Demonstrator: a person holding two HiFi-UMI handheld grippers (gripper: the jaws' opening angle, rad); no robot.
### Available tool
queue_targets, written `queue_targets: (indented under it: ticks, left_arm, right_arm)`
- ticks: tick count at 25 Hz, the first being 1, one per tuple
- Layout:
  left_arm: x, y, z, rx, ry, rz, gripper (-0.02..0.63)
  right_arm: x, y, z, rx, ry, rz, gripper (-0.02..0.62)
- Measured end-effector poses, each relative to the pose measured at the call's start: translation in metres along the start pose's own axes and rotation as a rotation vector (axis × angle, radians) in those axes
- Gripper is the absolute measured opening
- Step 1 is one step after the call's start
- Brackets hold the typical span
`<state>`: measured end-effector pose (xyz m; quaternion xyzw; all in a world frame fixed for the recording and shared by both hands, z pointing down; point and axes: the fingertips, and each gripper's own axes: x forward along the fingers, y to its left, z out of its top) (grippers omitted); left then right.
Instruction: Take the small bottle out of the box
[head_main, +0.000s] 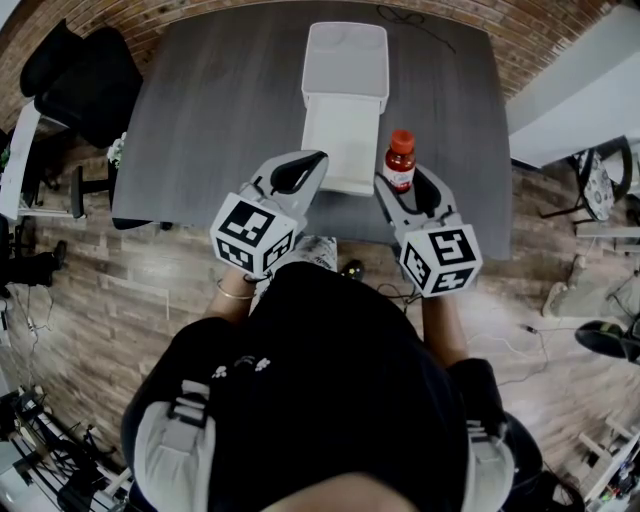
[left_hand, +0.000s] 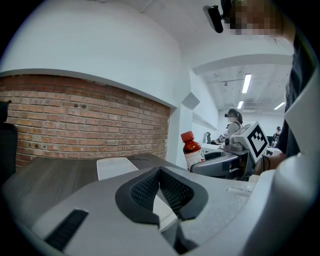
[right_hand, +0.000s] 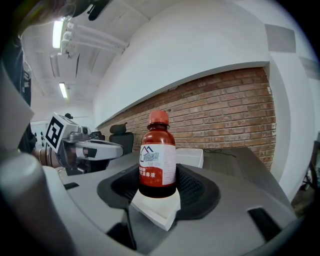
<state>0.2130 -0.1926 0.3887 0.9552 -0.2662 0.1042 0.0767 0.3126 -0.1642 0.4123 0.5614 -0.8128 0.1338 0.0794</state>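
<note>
The small bottle (head_main: 400, 160), dark red with a red cap and a white label, stands upright between the jaws of my right gripper (head_main: 402, 186), which is shut on its lower part. In the right gripper view the bottle (right_hand: 157, 157) fills the middle, above a corner of the white lid (right_hand: 159, 209). The white box (head_main: 345, 55) lies open on the table, its lid (head_main: 338, 140) folded towards me. My left gripper (head_main: 308, 162) hovers over the lid's left side, shut and empty. From the left gripper view the bottle (left_hand: 192, 150) shows to the right, past the shut gripper (left_hand: 160, 172).
The dark grey table (head_main: 220, 100) reaches to a brick wall (left_hand: 85, 120). A thin cable (head_main: 410, 20) lies at its far right corner. Black chairs (head_main: 85, 80) stand to the left, and cables and gear lie on the wooden floor (head_main: 560, 300) around me.
</note>
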Motion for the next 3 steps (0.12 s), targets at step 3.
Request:
queue_targets:
  ticks: [3]
  left_arm:
    - [-0.0036,0.0002,-0.0008,-0.003,-0.001,0.003,0.006]
  right_arm:
    - [-0.0009,0.0029,-0.0010,-0.001,0.001,0.000,0.218]
